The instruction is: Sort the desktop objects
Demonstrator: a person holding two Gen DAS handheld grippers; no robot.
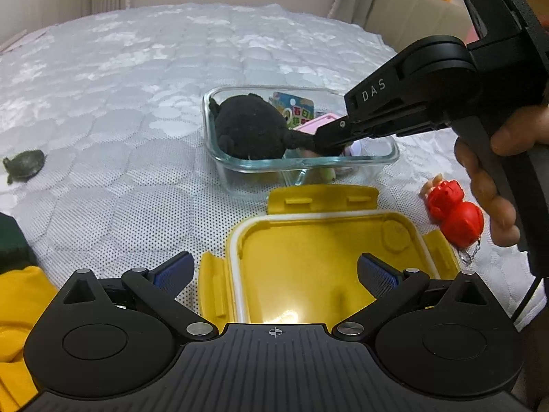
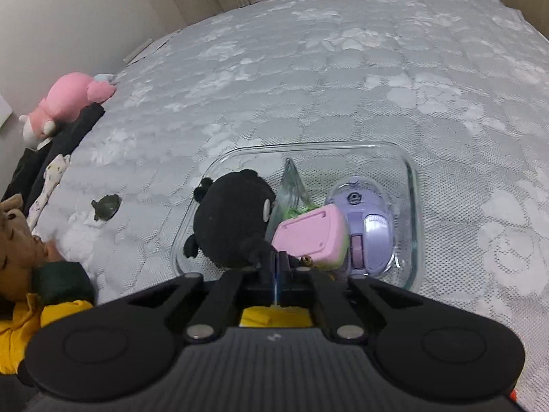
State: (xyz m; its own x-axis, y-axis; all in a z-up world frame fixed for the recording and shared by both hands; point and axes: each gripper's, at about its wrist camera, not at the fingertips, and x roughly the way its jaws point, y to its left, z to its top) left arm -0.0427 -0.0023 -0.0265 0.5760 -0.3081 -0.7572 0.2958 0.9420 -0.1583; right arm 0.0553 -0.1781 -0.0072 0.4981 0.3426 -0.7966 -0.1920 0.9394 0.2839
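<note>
- Right gripper (image 1: pixel 320 142) reaches into the glass container (image 1: pixel 389 158) from 3 o'clock in the left wrist view; its fingers are clenched on a thin limb or tail of the black plush toy (image 1: pixel 248 128). In its own view the two pads meet flush, with the black fabric bunched at their tips.
- Black plush toy lies in the container's left compartment, beside a glass divider; a pink case (image 2: pixel 310 235) and a purple mouse (image 2: pixel 369 228) fill the right side.
- Left gripper (image 1: pixel 274 271) is released, fingers spread wide, nothing between them, hovering over the yellow lid (image 1: pixel 308 257) at 6 o'clock of the container.
- Surface is a quilted bed (image 1: pixel 137 86), not a tabletop. Toy turtle (image 1: pixel 24 166) sits at 9 o'clock, red figure (image 1: pixel 454 214) at 4 o'clock, both outside the container.
- Judgement: the hold is on a narrow soft piece, so any move should be slow and straight; a jerk could slip the fabric free.
- If the toy is being set down, part the fingers fully before backing out, keeping clear of the glass rim and divider.
</note>
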